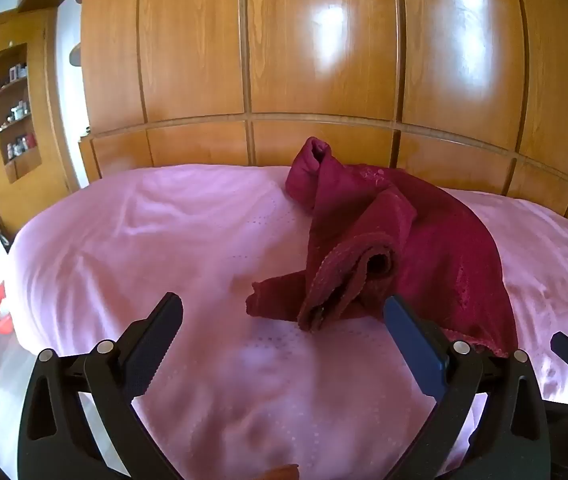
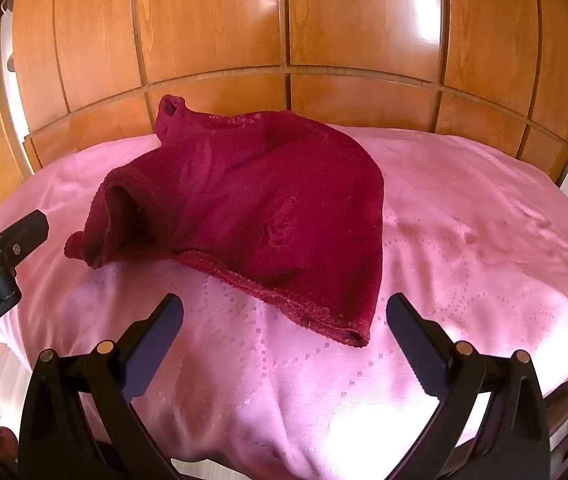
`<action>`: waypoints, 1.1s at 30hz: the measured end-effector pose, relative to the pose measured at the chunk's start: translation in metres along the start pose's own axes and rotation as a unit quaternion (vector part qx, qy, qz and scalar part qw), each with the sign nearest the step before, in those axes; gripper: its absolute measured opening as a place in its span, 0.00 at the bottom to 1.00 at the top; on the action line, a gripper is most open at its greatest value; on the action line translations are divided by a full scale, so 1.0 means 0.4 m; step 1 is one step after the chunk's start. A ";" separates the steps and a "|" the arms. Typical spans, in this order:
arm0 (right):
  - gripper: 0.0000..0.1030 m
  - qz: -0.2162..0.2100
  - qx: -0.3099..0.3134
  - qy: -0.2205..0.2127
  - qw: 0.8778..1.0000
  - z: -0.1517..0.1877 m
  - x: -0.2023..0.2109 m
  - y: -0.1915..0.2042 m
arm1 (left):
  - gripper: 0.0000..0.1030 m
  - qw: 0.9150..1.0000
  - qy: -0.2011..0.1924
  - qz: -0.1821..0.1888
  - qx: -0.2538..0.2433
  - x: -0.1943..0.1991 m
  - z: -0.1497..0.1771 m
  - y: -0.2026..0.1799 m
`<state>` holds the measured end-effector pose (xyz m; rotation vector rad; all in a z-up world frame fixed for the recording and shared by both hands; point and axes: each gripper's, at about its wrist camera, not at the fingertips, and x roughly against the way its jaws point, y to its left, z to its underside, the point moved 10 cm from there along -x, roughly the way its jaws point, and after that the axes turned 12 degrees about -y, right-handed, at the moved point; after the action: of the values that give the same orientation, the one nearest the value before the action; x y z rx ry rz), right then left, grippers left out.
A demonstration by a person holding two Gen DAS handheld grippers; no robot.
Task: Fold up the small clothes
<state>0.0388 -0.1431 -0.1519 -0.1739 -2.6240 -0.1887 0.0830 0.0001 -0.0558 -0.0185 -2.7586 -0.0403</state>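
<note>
on the pink bedspread (image 1: 156,240), in front of a wooden wardrobe (image 1: 323,60), a dark red fleece garment (image 2: 252,216) lies crumpled, one sleeve (image 1: 311,160) poking up at the far end, the nearer cuff (image 1: 375,264) rolled open, a hemmed edge (image 2: 284,300) trailing toward the cameras.

left gripper (image 1: 284,312): jaws spread wide, nothing between the pads, poised just short of the bunched near cuff. right gripper (image 2: 284,312): likewise released and empty, hovering near the hem corner (image 2: 357,338).

step, as judged: folding not begun; garment needs spreading flat first. next move likely calls for each tong to take a separate edge, hem on the right, the sleeve bundle on the left, and draw apart. thick pile may slip or gather double layers.
</note>
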 end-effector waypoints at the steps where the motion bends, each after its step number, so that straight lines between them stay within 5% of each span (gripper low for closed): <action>1: 0.98 -0.001 -0.001 0.002 1.000 0.001 -0.001 0.000 | 0.97 1.000 0.000 0.000 -0.001 0.000 0.000 0.000; 33: 0.98 -0.006 -0.006 0.012 1.000 0.013 -0.020 0.011 | 0.97 1.000 0.013 -0.012 -0.002 -0.011 0.022 0.033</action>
<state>0.0439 -0.1387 -0.1601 -0.1582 -2.6008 -0.2091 0.0842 0.0135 -0.0653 0.0132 -2.7323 -0.0528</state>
